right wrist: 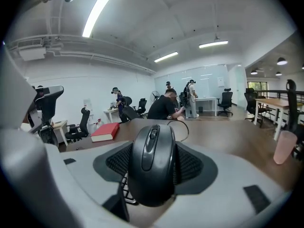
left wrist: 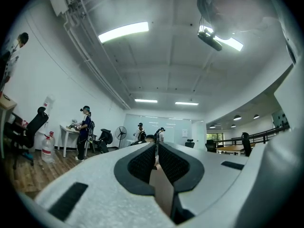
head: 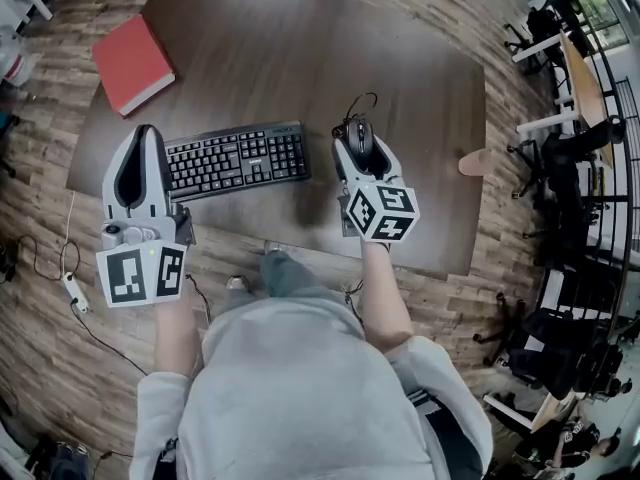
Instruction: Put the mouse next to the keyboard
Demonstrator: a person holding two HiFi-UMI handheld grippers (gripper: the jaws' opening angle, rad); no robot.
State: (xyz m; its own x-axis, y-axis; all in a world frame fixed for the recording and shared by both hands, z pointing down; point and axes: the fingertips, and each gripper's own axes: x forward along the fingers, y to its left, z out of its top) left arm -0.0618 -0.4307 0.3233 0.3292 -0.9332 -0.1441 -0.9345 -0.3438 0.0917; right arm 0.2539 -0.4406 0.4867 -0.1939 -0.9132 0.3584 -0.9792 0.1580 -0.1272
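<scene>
One mouse [head: 358, 140], one keyboard [head: 238, 160], one red book [head: 133, 64], one pink cup [head: 471, 163], one table [head: 300, 58]

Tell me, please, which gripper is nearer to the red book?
Left. The left gripper lies just short of the red book, by the keyboard's left end; the right gripper, holding the mouse, is past the keyboard's right end.

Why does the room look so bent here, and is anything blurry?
Left gripper view: the wide-angle lens bows the ceiling, the long strip light glares, corners go black. Right gripper view: same bending; the black computer mouse in the jaws looms large but sharp. Head view: the wooden floor curves round the brown table.
</scene>
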